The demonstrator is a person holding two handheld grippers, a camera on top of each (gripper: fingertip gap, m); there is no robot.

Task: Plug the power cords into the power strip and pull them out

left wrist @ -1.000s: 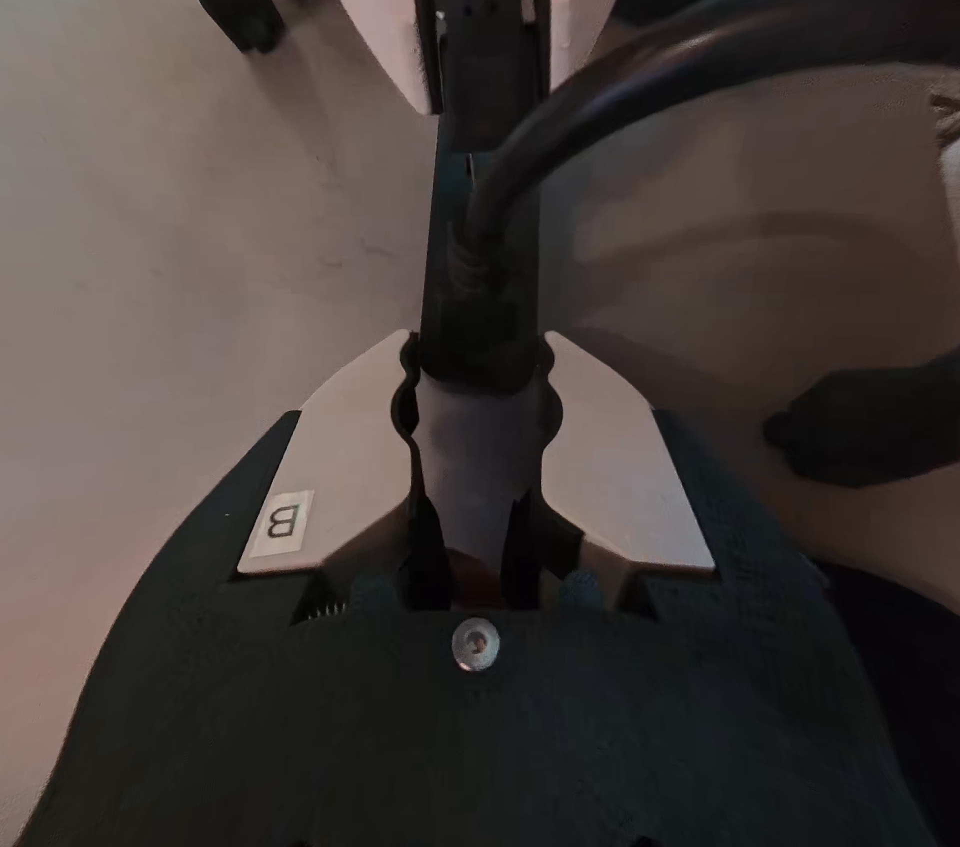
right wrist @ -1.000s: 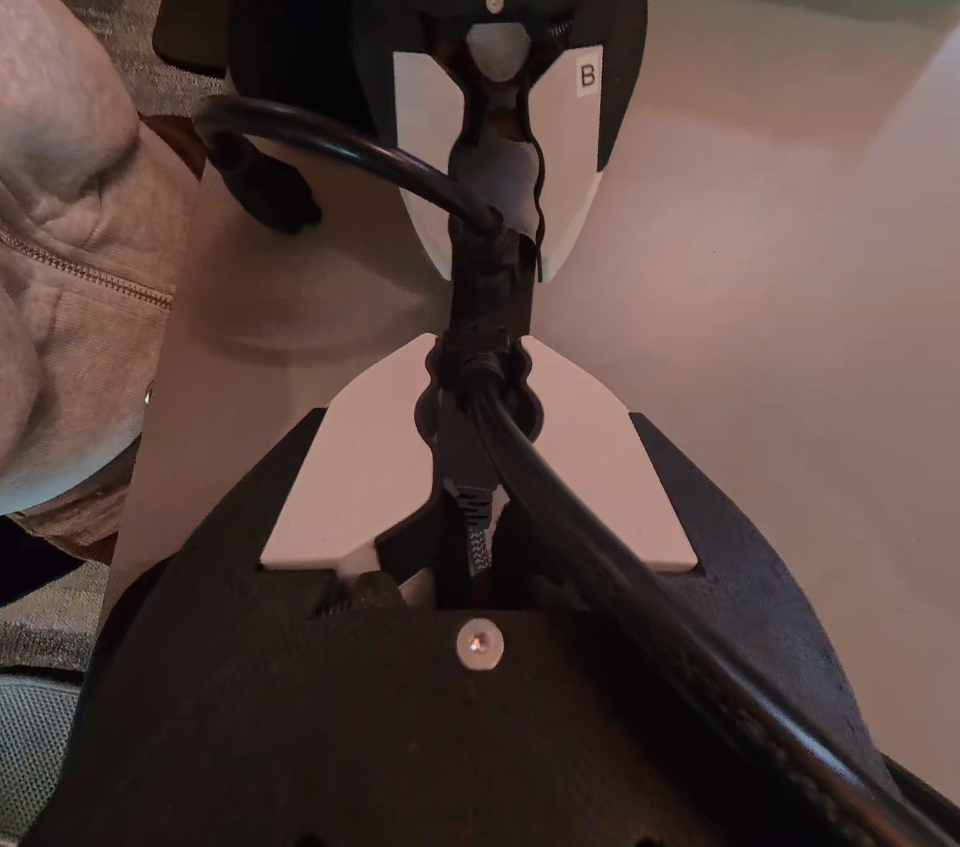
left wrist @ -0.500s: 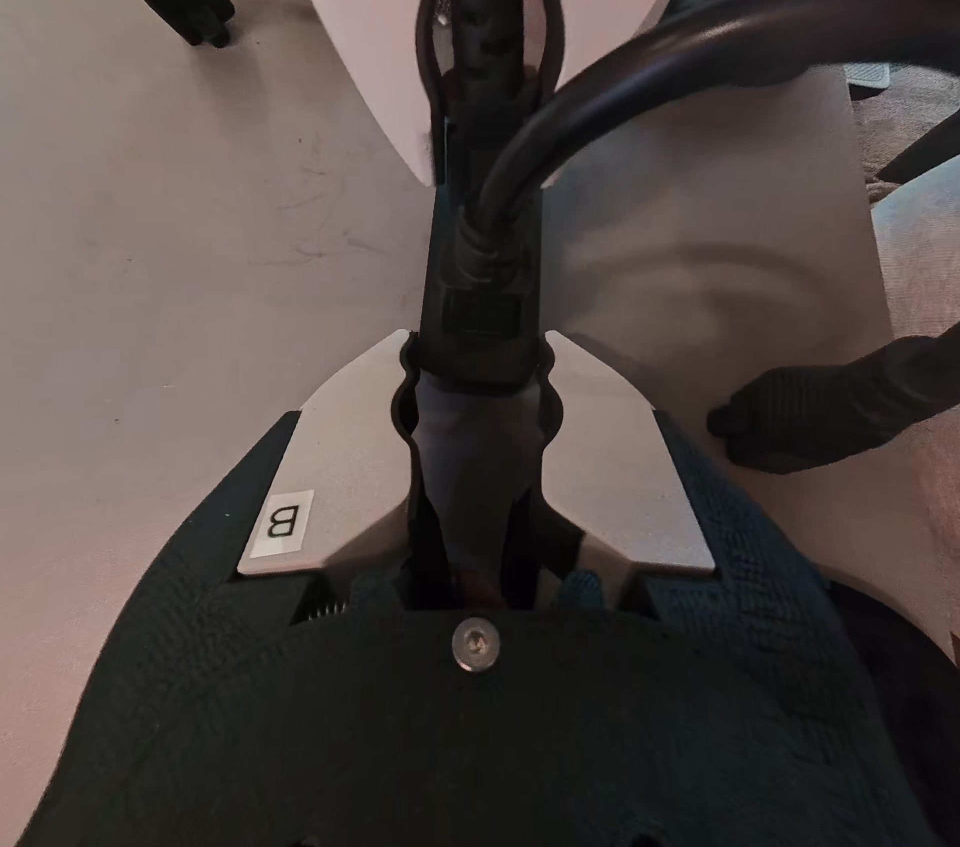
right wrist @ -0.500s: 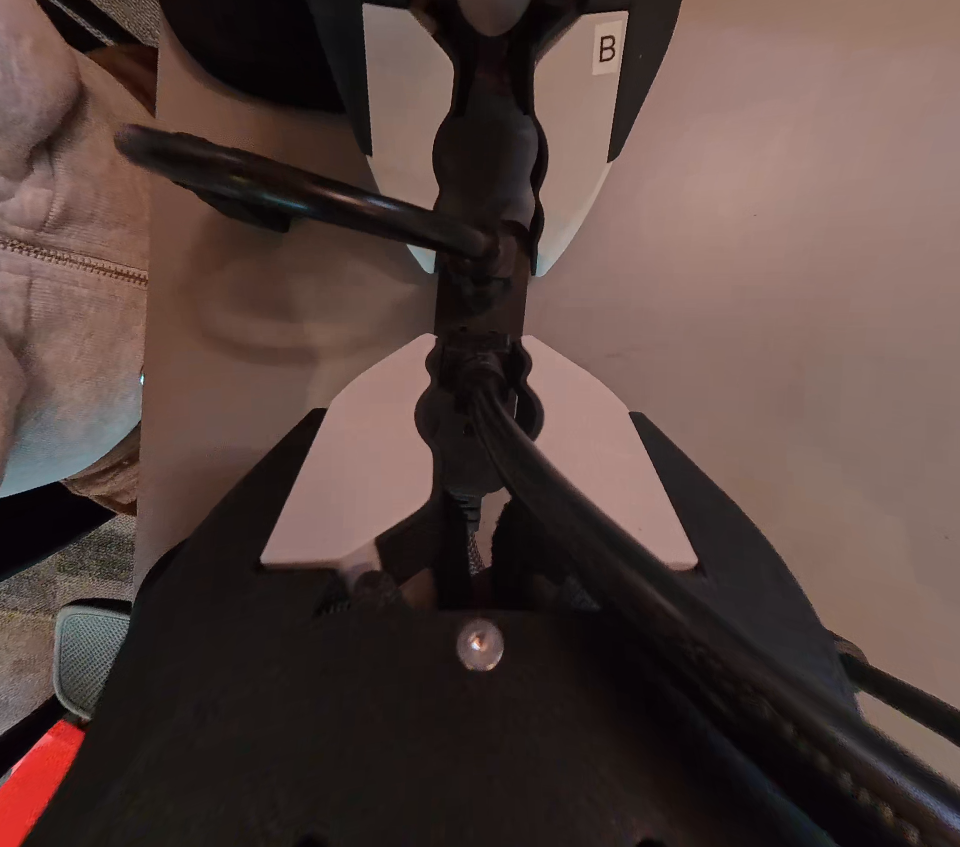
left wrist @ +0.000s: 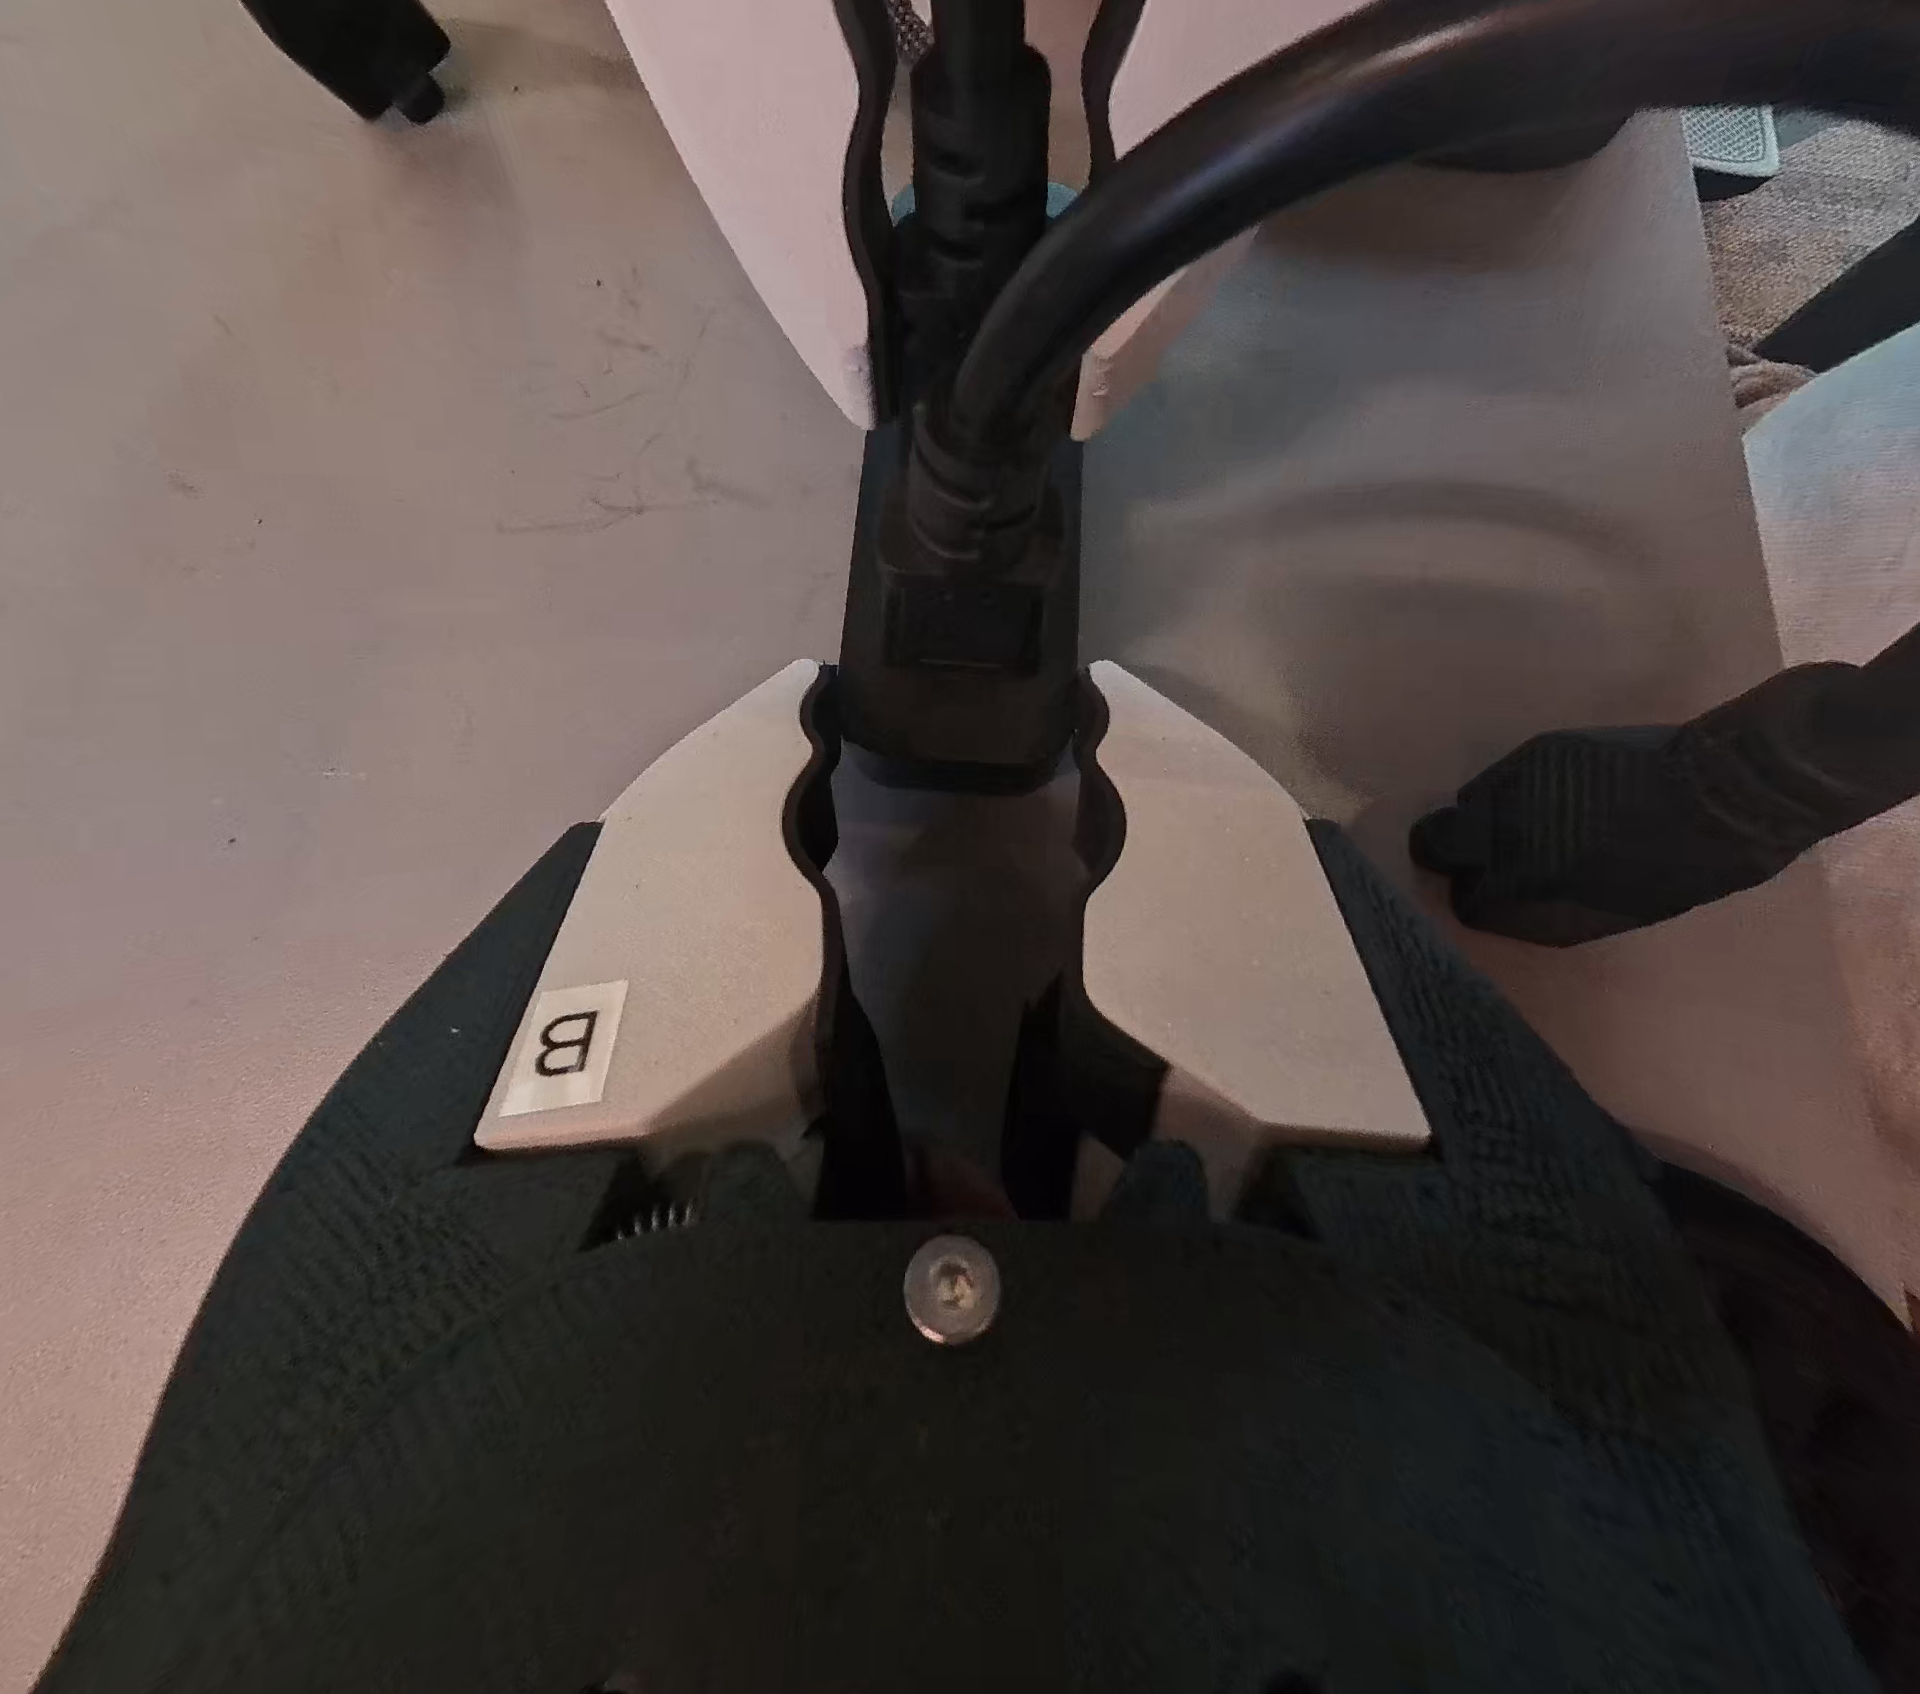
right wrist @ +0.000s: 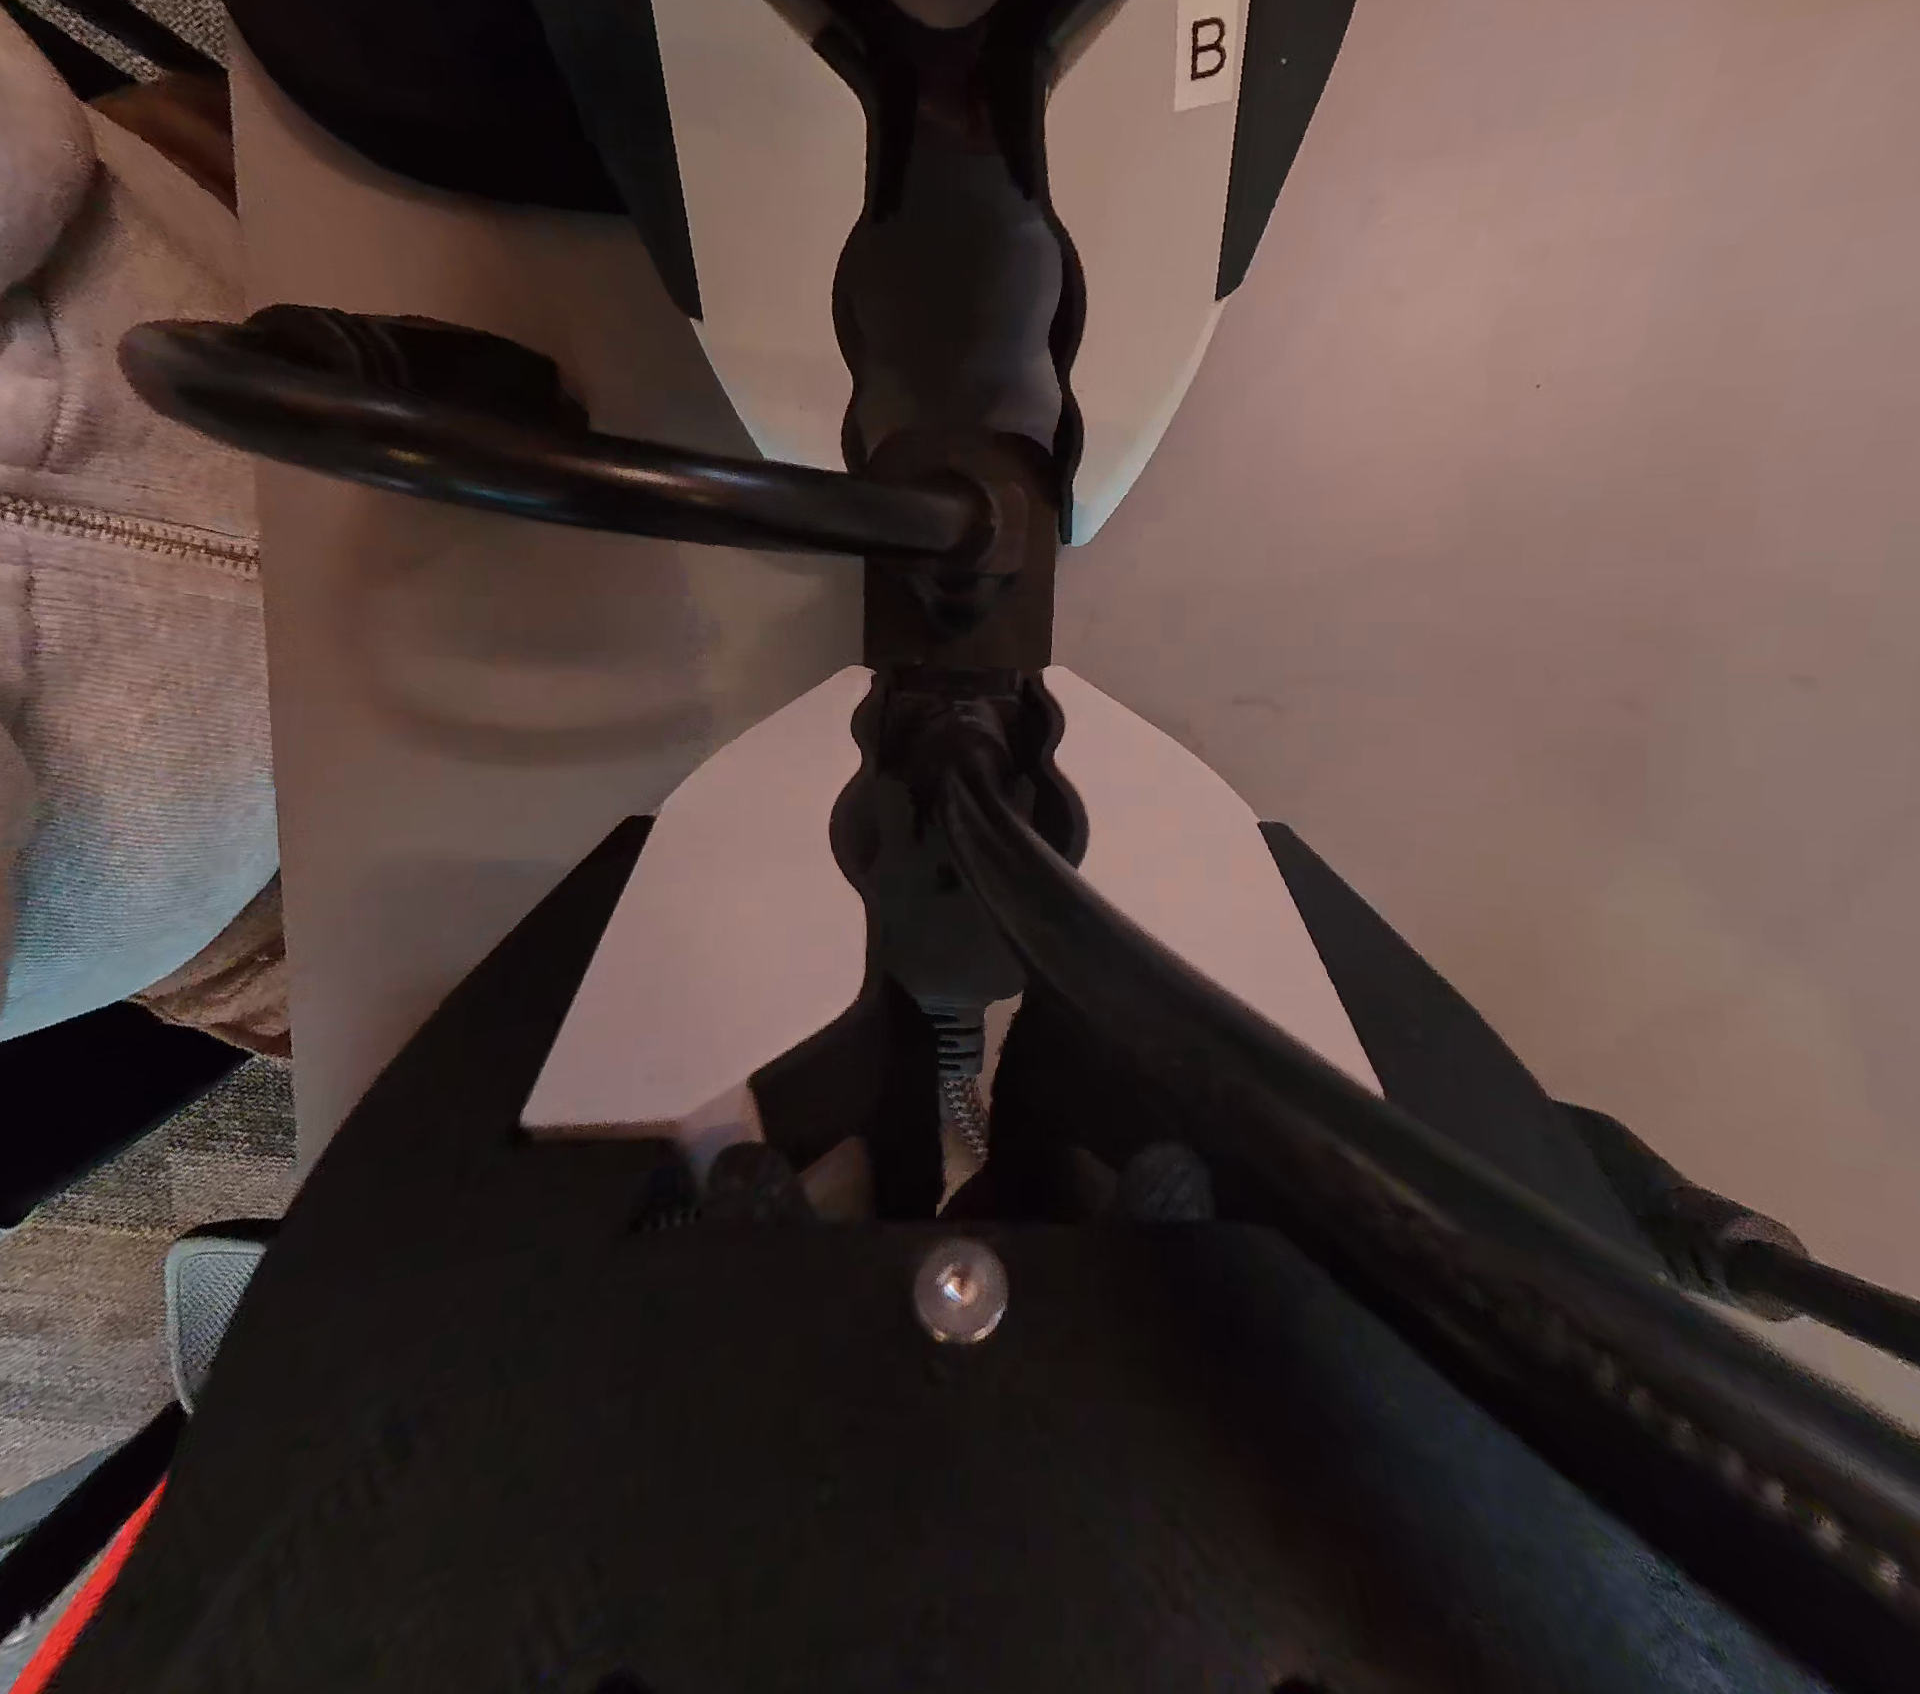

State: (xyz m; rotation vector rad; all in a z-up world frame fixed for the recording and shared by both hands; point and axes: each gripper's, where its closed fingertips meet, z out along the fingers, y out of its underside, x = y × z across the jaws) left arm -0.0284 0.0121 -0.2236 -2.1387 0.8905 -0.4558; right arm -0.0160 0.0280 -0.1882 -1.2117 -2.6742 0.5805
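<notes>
Left gripper clamps one black connector, right gripper clamps the other.
Nose to nose over the desk, both on one straight axis.

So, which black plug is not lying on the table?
The middle plug, clamped in the left hand-held gripper; the upper-left plug and right-side plug lie free on the table.

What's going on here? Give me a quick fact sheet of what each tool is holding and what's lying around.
Left hand-held gripper: shut on black block
Right hand-held gripper: shut on plug
Facing: tip to tip, block and plug meeting between them
Cord: thick, black, arcs away from the block
Spare plug: loose, near the table edge
</notes>
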